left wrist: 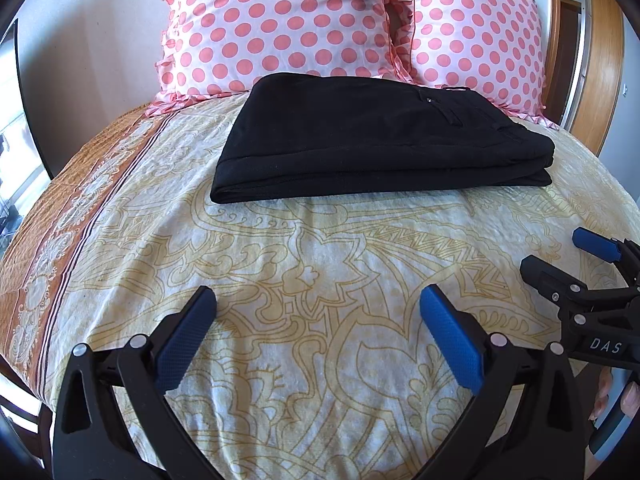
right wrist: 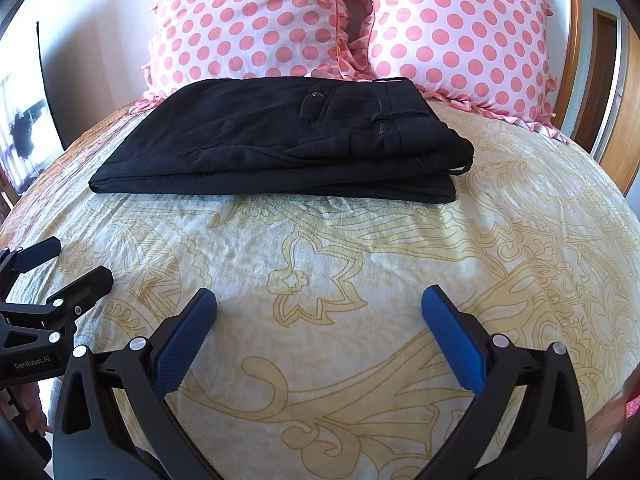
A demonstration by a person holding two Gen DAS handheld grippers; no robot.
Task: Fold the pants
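Rust-orange patterned border (left wrist: 60,216) runs down the bedspread's left edge; the cream bedspread (left wrist: 320,248) with its yellow floral outlines lies bare and roomy across the near half. The left gripper (left wrist: 318,300) hovers near, fingers spread and empty. Far centre, the black pants (right wrist: 280,140) lie folded in a flat rectangle, touching the polka-dot pillows (right wrist: 460,28). The right gripper (right wrist: 319,300) likewise gapes empty.
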